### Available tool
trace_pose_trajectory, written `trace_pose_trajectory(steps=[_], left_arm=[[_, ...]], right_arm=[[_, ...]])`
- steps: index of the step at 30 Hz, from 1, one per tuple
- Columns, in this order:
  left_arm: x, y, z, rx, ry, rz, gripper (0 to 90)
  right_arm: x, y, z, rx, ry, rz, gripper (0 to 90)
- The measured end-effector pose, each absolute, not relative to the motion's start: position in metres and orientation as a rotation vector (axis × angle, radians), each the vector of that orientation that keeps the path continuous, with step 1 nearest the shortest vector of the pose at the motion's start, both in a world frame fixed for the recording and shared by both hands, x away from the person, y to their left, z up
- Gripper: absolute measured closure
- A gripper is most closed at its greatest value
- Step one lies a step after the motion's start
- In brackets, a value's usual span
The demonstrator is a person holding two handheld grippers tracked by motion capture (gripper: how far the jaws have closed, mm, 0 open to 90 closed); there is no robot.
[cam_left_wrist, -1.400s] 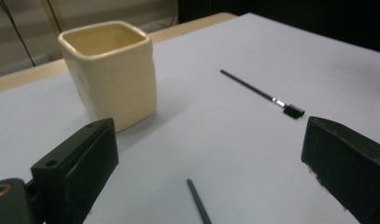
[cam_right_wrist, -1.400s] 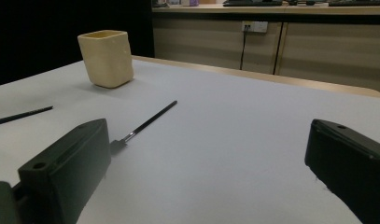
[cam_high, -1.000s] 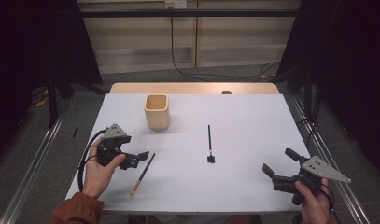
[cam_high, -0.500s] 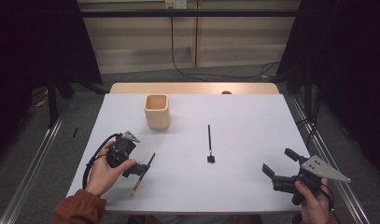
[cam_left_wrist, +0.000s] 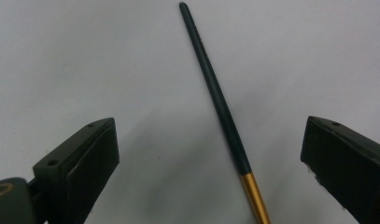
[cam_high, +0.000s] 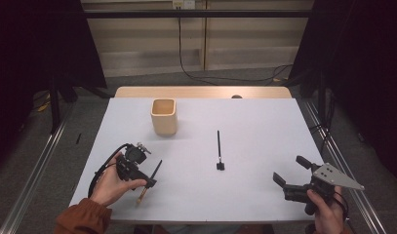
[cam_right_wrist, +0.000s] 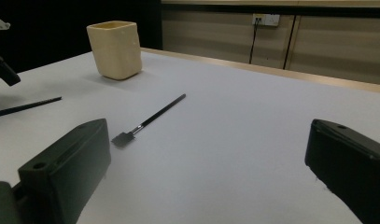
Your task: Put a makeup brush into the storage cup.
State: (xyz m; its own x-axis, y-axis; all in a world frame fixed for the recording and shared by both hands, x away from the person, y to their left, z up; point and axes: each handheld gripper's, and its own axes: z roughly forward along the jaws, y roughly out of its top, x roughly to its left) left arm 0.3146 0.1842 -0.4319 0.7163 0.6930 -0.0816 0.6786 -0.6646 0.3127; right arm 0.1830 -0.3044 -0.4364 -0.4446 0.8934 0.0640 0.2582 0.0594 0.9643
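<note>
The paintbrush (cam_left_wrist: 220, 105) is slim, with a long dark green handle and a gold ferrule near its bristle end. It lies flat on the white table (cam_high: 264, 126), near the front left part. 2 brushes are on the table: this one and a black flat-tipped brush (cam_high: 218, 150) near the middle, along with 1 cream cup (cam_high: 164, 116) farther back. The left gripper (cam_high: 148, 178) hovers over the paintbrush with jaws wide apart, the handle between them, untouched. The right gripper (cam_high: 291, 171) rests at the front right, jaws spread wide, holding nothing.
</note>
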Motion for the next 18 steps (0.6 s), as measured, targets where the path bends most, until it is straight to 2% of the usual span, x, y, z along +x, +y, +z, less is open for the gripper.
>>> trace_pose_trajectory(steps=[5,7,10,12,13,16,18], left_arm=[[0.3148,0.1823,-0.4347,2.63,1.075,0.019,7.2],[0.315,0.1813,-0.4356,2.644,1.078,-0.013,16.4],[0.3142,0.1795,-0.4363,2.66,1.093,-0.023,20.8],[0.3139,0.179,-0.4364,2.647,1.117,-0.072,33.0],[0.3142,0.1792,-0.4363,2.652,1.124,-0.089,33.0],[0.3138,0.1793,-0.437,2.659,1.163,-0.112,42.9],[0.3129,0.1784,-0.4369,2.66,1.17,-0.122,43.5]], right_arm=[[0.183,-0.3047,-0.4365,1.148,1.765,1.408,0.0],[0.1831,-0.3044,-0.4367,1.15,1.768,1.408,0.0],[0.1832,-0.3046,-0.4367,1.149,1.767,1.411,0.0],[0.1833,-0.3047,-0.4367,1.151,1.766,1.41,0.0],[0.1833,-0.3046,-0.4367,1.151,1.767,1.411,0.0],[0.1834,-0.3043,-0.4369,1.15,1.769,1.41,0.0],[0.1832,-0.3047,-0.437,1.146,1.774,1.406,0.0]])
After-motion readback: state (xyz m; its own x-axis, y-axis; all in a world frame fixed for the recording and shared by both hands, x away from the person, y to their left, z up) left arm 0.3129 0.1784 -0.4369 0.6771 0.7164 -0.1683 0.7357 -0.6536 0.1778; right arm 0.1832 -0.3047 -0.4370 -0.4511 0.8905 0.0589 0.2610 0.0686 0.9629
